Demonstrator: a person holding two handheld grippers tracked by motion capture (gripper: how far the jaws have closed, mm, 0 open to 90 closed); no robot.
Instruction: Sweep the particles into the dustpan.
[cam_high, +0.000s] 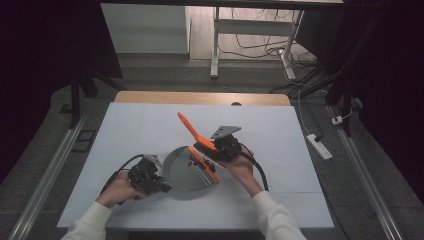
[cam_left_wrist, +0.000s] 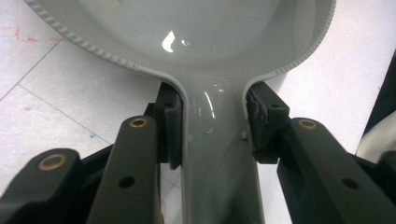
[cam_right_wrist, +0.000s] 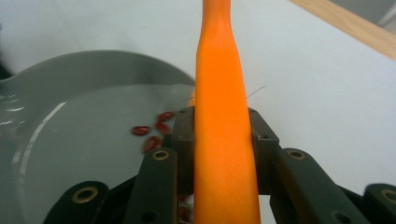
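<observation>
Pan (cam_high: 187, 167): grey, round and shallow, near the middle of the table and toward its near edge; rim ribbed along the outside in the left gripper view (cam_left_wrist: 84, 44).
Pan handle (cam_left_wrist: 215, 154): flat grey tongue pointing toward the person's left, pinched from both sides.
Left gripper (cam_high: 147, 177): jaws clamped on the pan handle, pads pressed flat against its two edges; held low by the left hand (cam_high: 117, 190), just beside the pan's left rim.
Beans (cam_right_wrist: 152, 133): small dark red pieces, lying loose on the pan floor on the side nearest the right gripper.
Spatula (cam_high: 197, 142): orange, long handle slanting up and away toward the far left, lower end over the right part of the pan.
Right gripper (cam_high: 220, 147): jaws closed on the orange handle (cam_right_wrist: 224, 154), one pad on each side; at the pan's right rim, carried by the right hand (cam_high: 240, 165).
Table (cam_high: 150, 125): covered by a white sheet; bare wooden strip along the far edge (cam_high: 200, 97).
Open room: wide bare white surface beyond the pan and on both sides; narrower band between pan and near edge, taken up by forearms in white sleeves.
Surroundings: grey floor, metal rails left and right of the table, a white power strip (cam_high: 319, 146) on the floor to the right, well apart from the table's edge.
</observation>
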